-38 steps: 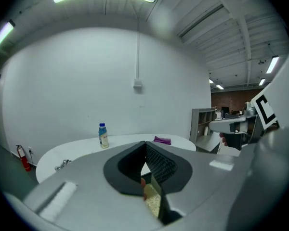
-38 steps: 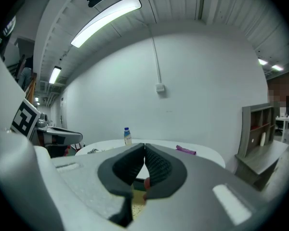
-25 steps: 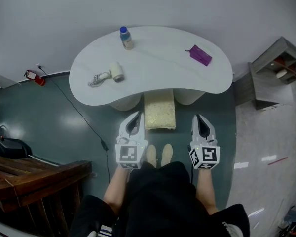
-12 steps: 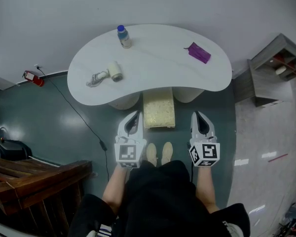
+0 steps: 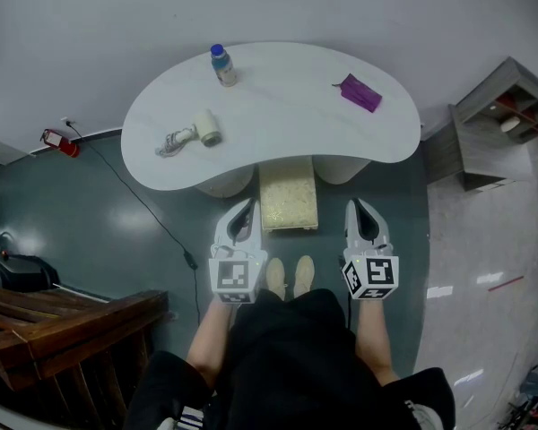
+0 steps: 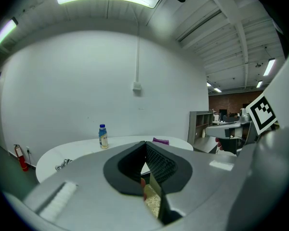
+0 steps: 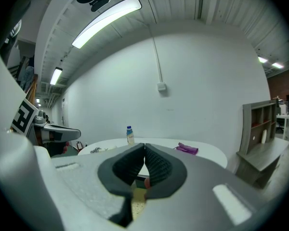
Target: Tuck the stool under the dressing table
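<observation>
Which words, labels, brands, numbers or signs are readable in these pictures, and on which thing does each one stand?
No text can be read anywhere.
Label on the bottle: too small and blurred to read.
Any print on the fire extinguisher: too small to read.
Marker cubes on the left tool and the right tool: black-and-white square patterns only, no letters or digits.

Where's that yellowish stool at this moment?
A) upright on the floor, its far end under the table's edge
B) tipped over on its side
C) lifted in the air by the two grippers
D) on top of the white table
A: the head view shows the stool standing on the floor, its far end hidden beneath the front edge of the table.
</observation>
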`<act>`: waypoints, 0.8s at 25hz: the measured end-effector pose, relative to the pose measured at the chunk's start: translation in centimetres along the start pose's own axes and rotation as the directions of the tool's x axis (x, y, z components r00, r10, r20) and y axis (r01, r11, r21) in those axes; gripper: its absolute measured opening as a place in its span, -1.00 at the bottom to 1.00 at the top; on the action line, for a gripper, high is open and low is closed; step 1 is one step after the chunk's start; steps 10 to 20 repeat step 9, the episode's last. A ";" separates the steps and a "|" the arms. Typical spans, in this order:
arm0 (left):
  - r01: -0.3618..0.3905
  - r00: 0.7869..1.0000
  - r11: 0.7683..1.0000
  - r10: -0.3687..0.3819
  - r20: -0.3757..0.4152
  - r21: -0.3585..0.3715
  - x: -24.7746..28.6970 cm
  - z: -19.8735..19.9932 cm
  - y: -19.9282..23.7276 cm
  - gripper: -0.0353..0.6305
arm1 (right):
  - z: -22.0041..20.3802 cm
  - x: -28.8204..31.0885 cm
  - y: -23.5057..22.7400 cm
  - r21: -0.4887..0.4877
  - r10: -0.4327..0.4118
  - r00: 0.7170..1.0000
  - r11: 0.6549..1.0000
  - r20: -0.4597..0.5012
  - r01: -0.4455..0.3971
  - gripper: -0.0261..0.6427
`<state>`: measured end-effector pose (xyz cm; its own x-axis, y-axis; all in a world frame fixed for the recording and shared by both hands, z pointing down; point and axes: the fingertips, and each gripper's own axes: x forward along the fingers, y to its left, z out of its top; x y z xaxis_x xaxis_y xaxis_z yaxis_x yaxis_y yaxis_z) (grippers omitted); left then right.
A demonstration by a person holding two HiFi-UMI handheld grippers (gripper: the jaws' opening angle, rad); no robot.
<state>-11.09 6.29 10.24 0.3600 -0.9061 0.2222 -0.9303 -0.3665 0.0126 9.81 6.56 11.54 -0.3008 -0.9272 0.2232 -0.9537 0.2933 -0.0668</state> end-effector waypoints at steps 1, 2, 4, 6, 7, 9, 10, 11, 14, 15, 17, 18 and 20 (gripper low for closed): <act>0.000 1.000 1.000 0.000 0.000 0.000 0.0 0.0 0.0 -0.88 | 0.0 0.0 0.0 0.001 0.000 1.000 1.000 -0.001 0.000 -0.90; -0.001 1.000 1.000 0.001 -0.002 -0.004 0.0 0.0 0.0 -0.88 | 0.0 0.0 0.0 0.001 0.001 1.000 1.000 -0.001 -0.001 -0.90; -0.002 1.000 1.000 0.002 -0.003 -0.010 0.1 -0.1 -0.1 -0.88 | -0.1 -0.1 -0.1 0.000 0.000 1.000 1.000 -0.001 0.000 -0.90; 0.001 1.000 1.000 -0.001 -0.004 -0.008 0.2 -0.2 -0.3 -0.88 | -0.1 -0.1 -0.2 -0.001 -0.002 1.000 1.000 -0.001 0.002 -0.90; 0.002 1.000 1.000 -0.002 -0.004 -0.009 0.2 -0.2 -0.4 -0.88 | -0.2 -0.2 -0.3 -0.001 -0.002 1.000 1.000 -0.001 0.002 -0.90; 0.003 1.000 1.000 -0.003 -0.003 -0.011 0.3 -0.2 -0.6 -0.88 | -0.3 -0.2 -0.4 0.000 -0.003 1.000 1.000 -0.003 0.003 -0.90; 0.003 1.000 1.000 -0.003 -0.003 -0.011 0.3 -0.2 -0.6 -0.88 | -0.3 -0.2 -0.4 0.000 -0.003 1.000 1.000 -0.003 0.003 -0.90; 0.003 1.000 1.000 -0.003 -0.003 -0.011 0.3 -0.2 -0.6 -0.88 | -0.3 -0.2 -0.4 0.000 -0.003 1.000 1.000 -0.003 0.003 -0.90; 0.003 1.000 1.000 -0.003 -0.003 -0.011 0.3 -0.2 -0.6 -0.88 | -0.3 -0.2 -0.4 0.000 -0.003 1.000 1.000 -0.003 0.003 -0.90; 0.003 1.000 1.000 -0.003 -0.003 -0.011 0.3 -0.2 -0.6 -0.88 | -0.3 -0.2 -0.4 0.000 -0.003 1.000 1.000 -0.003 0.003 -0.90; 0.003 1.000 1.000 -0.003 -0.003 -0.011 0.3 -0.2 -0.6 -0.88 | -0.3 -0.2 -0.4 0.000 -0.003 1.000 1.000 -0.003 0.003 -0.90; 0.003 1.000 1.000 -0.003 -0.003 -0.011 0.3 -0.2 -0.6 -0.88 | -0.3 -0.2 -0.4 0.000 -0.003 1.000 1.000 -0.003 0.003 -0.90; 0.003 1.000 1.000 -0.003 -0.003 -0.011 0.3 -0.2 -0.6 -0.88 | -0.3 -0.2 -0.4 0.000 -0.003 1.000 1.000 -0.003 0.003 -0.90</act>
